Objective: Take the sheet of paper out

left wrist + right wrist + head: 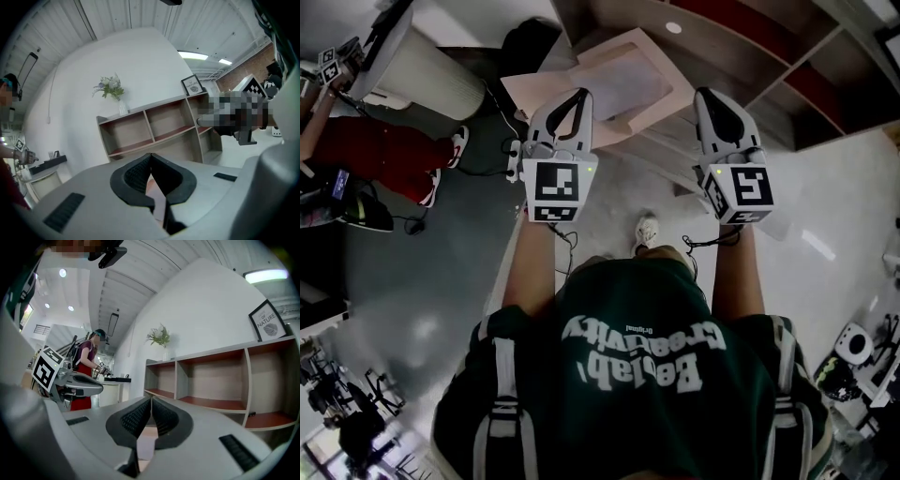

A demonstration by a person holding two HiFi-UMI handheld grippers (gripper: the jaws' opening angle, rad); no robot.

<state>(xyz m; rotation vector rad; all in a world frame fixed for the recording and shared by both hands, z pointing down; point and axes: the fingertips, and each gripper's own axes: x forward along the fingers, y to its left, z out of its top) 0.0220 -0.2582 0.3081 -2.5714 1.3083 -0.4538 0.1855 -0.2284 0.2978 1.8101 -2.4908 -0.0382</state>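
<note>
A pale pink flat surface [581, 89] lies ahead of me, with a lighter rectangular sheet [628, 82] on it. My left gripper [581, 94] hangs over its near left part and my right gripper [705, 94] is just off its right edge; neither touches it that I can see. In the left gripper view the jaws [150, 154] are shut tip to tip with nothing between them, and a strip of pink shows below the gap. The right gripper [151, 398] is also shut and empty. Both point about level toward the shelves.
A wooden shelf unit [750, 56] with red-lined compartments [154, 126] stands straight ahead [215, 380]. A person in red [384, 150] stands at a counter to the left, beside a white cylinder [422, 66]. Cables lie on the grey floor [502, 150].
</note>
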